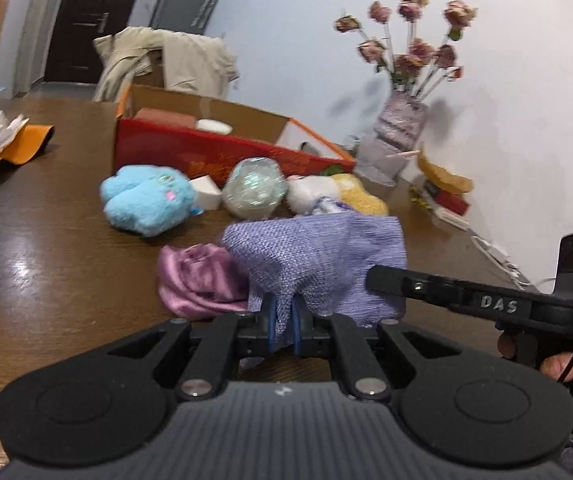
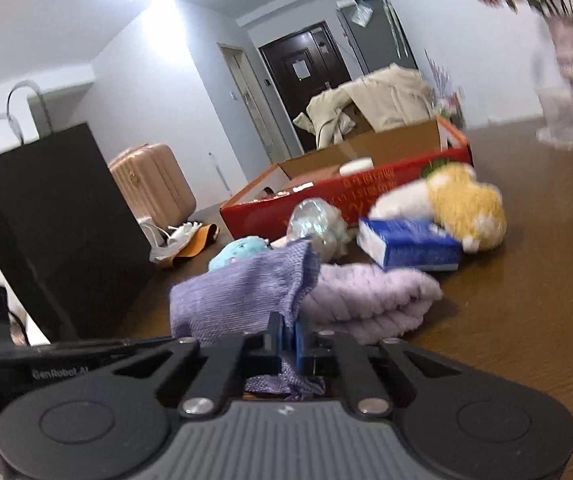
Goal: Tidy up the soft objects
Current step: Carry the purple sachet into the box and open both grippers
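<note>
My left gripper (image 1: 283,322) is shut on one edge of a lavender knit cloth (image 1: 318,264). My right gripper (image 2: 288,340) is shut on another edge of the same cloth (image 2: 238,300), which hangs between them above the brown table (image 1: 46,248). A pink satin cloth (image 1: 198,280) lies just left of it. Behind it are a blue plush toy (image 1: 146,200), a shiny clear ball (image 1: 254,188), a white and yellow plush (image 1: 342,194) and an open red cardboard box (image 1: 222,152). In the right wrist view a folded lilac towel (image 2: 374,300) and a blue tissue pack (image 2: 410,244) lie on the table.
A glass vase of dried roses (image 1: 402,120) stands by the wall at the right. A black paper bag (image 2: 46,216) stands at the table's left side. White and orange items (image 1: 2,140) lie far left. A beige coat (image 1: 170,60) hangs behind the box.
</note>
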